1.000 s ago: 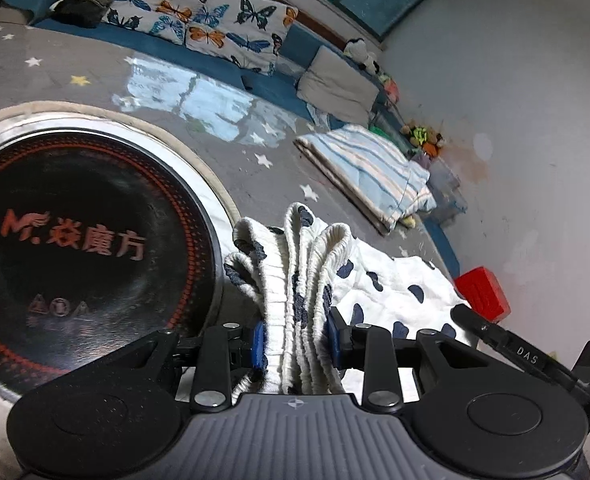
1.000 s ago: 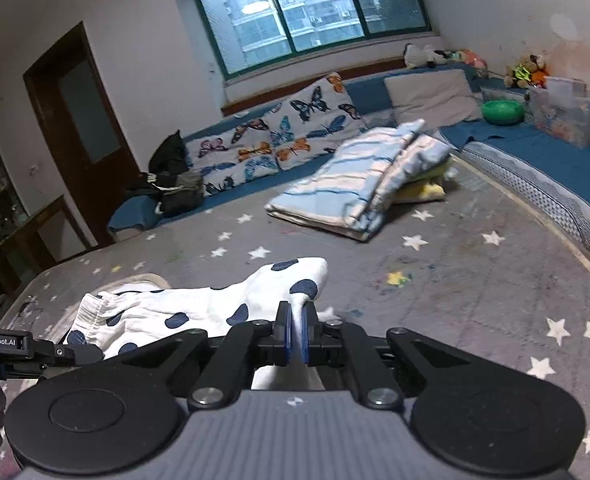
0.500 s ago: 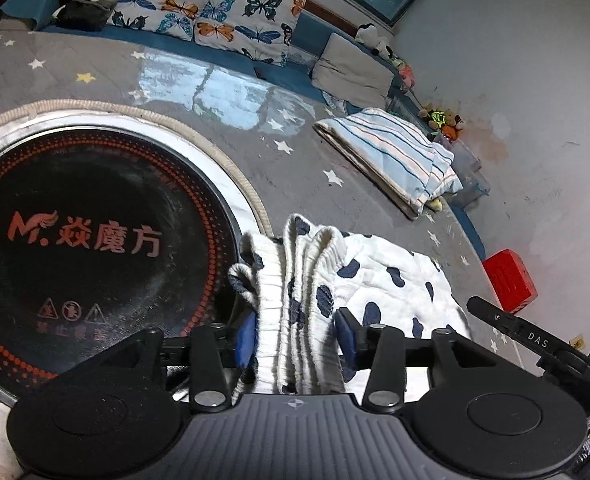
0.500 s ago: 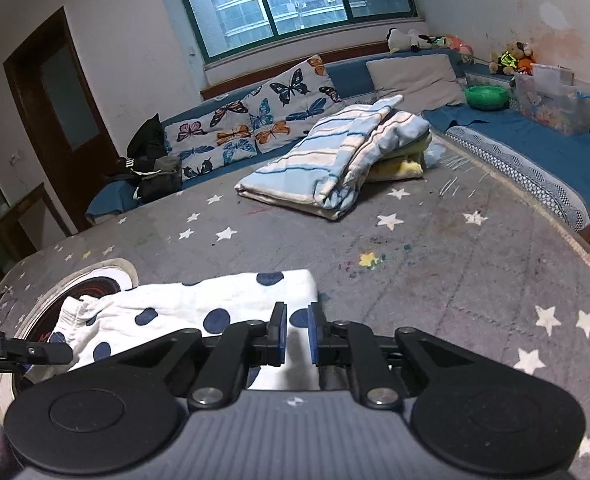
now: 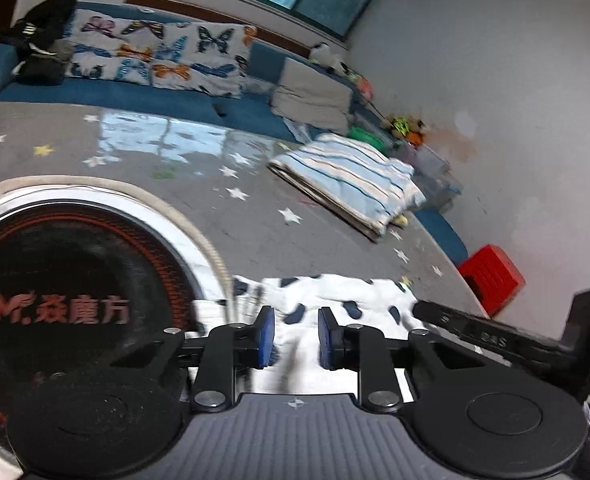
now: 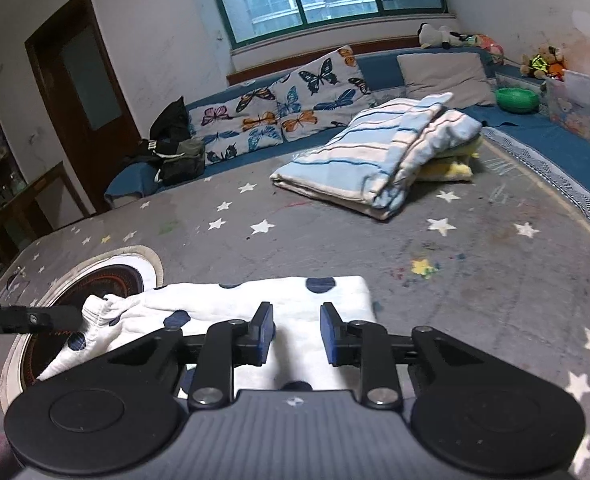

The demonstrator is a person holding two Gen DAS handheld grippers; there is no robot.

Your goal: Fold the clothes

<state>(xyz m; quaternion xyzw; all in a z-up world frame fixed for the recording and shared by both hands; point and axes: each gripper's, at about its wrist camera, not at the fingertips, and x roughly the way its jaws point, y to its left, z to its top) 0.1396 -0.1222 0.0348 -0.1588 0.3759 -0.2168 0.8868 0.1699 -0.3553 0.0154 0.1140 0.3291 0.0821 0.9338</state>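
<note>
Two close, downward-tilted wrist views, both over the spotted garment (image 5: 335,292) (image 6: 279,292).

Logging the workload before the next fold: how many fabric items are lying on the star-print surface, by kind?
Polka-dot garment: 1
Striped blue-and-white blanket, folded: 1
Yellow fabric under the blanket: 1
Total: 3

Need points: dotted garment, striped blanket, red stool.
Dotted garment (image 6: 295,300), right wrist view, flat white middle.
Striped blanket (image 6: 379,156), right wrist view, top fold.
Red stool (image 5: 493,276), left wrist view, top face.
</note>
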